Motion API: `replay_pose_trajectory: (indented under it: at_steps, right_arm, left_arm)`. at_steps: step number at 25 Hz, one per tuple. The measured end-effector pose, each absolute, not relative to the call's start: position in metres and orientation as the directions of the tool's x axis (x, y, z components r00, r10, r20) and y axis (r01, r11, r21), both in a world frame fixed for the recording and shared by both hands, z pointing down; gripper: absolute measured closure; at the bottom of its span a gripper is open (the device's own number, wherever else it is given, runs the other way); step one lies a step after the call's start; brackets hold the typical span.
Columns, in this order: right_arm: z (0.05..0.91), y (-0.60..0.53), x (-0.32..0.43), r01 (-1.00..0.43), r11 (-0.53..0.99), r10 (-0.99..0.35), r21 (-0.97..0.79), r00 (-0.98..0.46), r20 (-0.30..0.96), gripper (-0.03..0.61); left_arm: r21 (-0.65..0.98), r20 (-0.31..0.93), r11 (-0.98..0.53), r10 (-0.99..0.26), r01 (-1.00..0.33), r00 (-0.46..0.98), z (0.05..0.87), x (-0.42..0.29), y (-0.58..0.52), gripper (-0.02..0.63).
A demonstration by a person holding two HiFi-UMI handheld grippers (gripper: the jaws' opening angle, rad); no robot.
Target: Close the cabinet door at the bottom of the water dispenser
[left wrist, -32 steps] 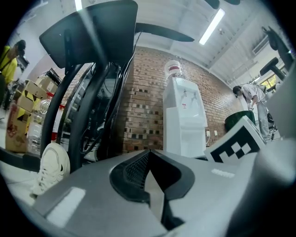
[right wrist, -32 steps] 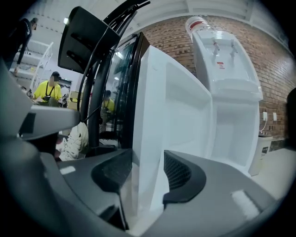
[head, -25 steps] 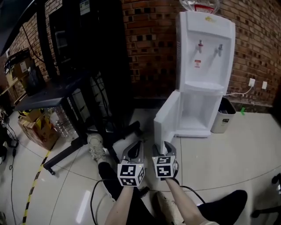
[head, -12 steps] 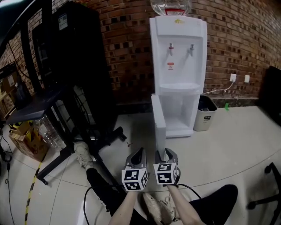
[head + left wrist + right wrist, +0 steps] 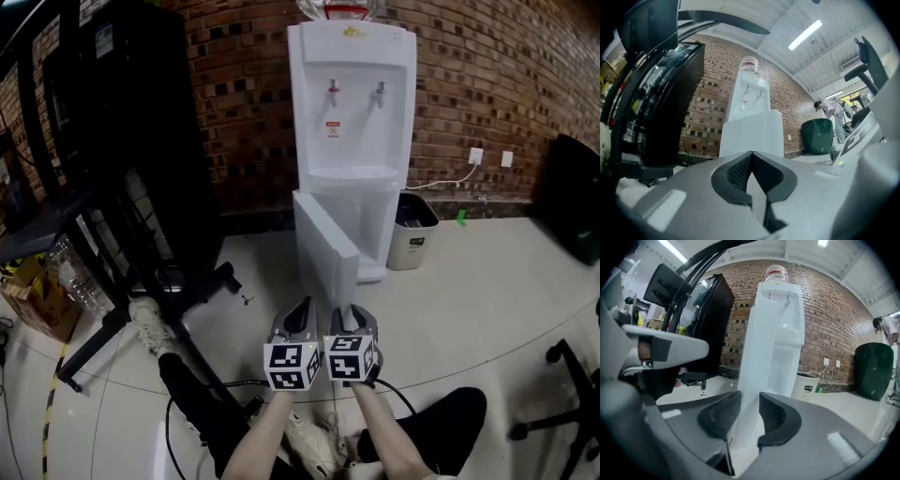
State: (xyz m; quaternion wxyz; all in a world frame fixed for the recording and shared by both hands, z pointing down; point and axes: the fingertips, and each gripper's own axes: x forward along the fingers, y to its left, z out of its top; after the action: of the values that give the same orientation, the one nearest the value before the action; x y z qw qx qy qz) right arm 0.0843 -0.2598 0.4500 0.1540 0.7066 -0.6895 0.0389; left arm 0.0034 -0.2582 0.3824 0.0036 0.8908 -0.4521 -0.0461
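Note:
The white water dispenser (image 5: pixel 352 94) stands against the brick wall. Its bottom cabinet door (image 5: pixel 323 239) hangs open, swung out toward me. Both grippers are held side by side low in the head view, a short way in front of the door's free end. My left gripper (image 5: pixel 298 314) is shut and empty, and beyond its closed tips (image 5: pixel 751 157) the door (image 5: pixel 752 136) shows. My right gripper (image 5: pixel 354 314) is open; its jaws have just been closing. In the right gripper view the door's edge (image 5: pixel 749 380) lines up with the gap (image 5: pixel 750 413), and the pads press on nothing.
A small bin (image 5: pixel 411 234) sits right of the dispenser. A tall black cabinet (image 5: pixel 112 122) and a black desk frame (image 5: pixel 141 272) fill the left. An office chair base (image 5: pixel 562 394) is at the right edge. Cardboard boxes (image 5: pixel 37 300) lie far left. My legs and a cable are below the grippers.
The view has swung round the dispenser, which now sits left of centre. The door's free end now points at the grippers, which have come closer together.

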Motion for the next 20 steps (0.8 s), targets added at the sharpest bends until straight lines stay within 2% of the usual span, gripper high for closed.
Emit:
replay_pose_trajectory:
  at_steps: [3, 20]
  right_arm:
    - [0.452, -0.263, 0.104, -0.987, -0.035, -0.958, 0.154, 0.077, 0.277, 0.483]
    - [0.449, -0.319, 0.216, -0.974, -0.195, -0.942, 0.114, 0.218, 0.254, 0.489]
  left_arm:
    - [0.048, -0.074, -0.605, -0.796, -0.795, 0.601, 0.385, 0.020, -0.262, 0.598]
    - [0.037, -0.015, -0.628, -0.778, -0.777, 0.628, 0.407, 0.095, -0.327, 0.598]
